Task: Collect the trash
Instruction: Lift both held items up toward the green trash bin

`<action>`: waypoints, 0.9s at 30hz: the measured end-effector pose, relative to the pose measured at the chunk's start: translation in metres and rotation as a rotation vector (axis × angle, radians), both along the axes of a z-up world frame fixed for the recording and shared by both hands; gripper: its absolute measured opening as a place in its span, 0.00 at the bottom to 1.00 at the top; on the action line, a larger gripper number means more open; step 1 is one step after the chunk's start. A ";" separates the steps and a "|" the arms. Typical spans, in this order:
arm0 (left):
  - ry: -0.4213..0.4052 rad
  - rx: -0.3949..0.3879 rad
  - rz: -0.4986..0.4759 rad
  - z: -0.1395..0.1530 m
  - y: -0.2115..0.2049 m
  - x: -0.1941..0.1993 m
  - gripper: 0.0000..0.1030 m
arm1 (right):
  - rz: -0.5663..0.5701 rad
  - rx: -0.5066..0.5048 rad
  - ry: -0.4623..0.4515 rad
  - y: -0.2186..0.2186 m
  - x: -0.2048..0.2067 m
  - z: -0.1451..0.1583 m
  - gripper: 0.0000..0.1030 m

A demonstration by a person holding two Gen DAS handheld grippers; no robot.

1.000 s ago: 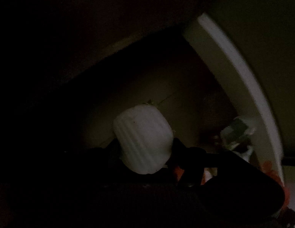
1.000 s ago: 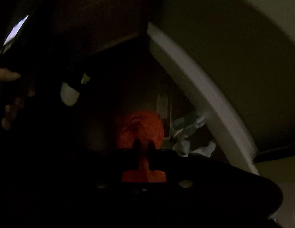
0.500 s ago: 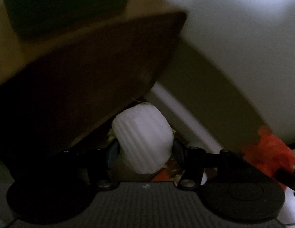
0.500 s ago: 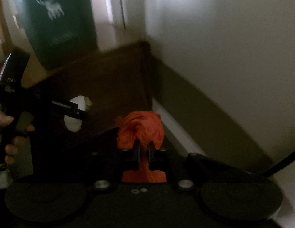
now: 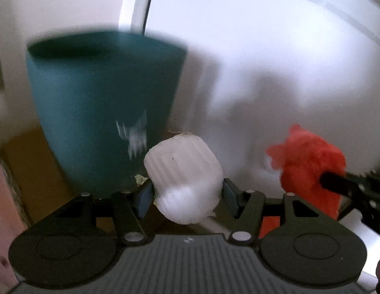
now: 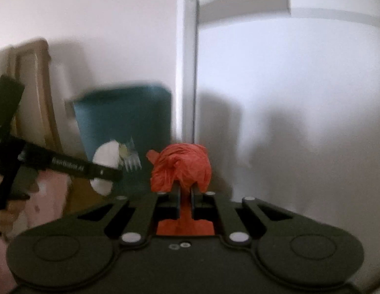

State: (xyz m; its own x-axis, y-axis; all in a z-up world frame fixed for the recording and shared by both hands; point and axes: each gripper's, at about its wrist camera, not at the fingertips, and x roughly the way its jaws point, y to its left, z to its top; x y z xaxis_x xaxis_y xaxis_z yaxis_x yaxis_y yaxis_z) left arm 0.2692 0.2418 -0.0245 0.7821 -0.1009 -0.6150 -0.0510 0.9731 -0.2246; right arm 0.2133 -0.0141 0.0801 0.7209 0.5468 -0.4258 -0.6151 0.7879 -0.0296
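The left gripper (image 5: 186, 192) clamps a ribbed white wad (image 5: 183, 176). The right gripper (image 6: 185, 192) pinches crumpled orange paper (image 6: 182, 167), fingers nearly closed. A teal bin (image 5: 101, 107) stands just beyond, far left.

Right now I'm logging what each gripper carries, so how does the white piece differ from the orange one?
The white ribbed cup is stiff-looking and keeps a blocky shape; the orange wad is soft, wrinkled and bunched. The cup forces the left gripper jaws wide apart; the wad lets the right gripper jaws nearly close. Both are clamped, held in front of the teal bin.
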 end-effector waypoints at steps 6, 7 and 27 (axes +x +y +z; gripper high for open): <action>-0.114 0.038 0.040 0.073 0.031 0.000 0.57 | 0.049 0.034 -0.170 0.050 0.009 0.067 0.06; -0.125 0.039 0.046 0.081 0.036 0.003 0.57 | 0.057 0.042 -0.197 0.058 0.012 0.077 0.06; -0.059 0.161 0.201 0.112 0.131 0.072 0.58 | -0.001 0.185 -0.197 0.185 0.119 0.109 0.06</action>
State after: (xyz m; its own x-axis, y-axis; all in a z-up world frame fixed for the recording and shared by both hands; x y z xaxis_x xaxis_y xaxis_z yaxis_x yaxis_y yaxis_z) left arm 0.3413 0.3732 0.0878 0.8117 0.1557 -0.5629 -0.2381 0.9683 -0.0756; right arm 0.3326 0.1710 0.1892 0.7806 0.6015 -0.1699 -0.6110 0.7916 -0.0047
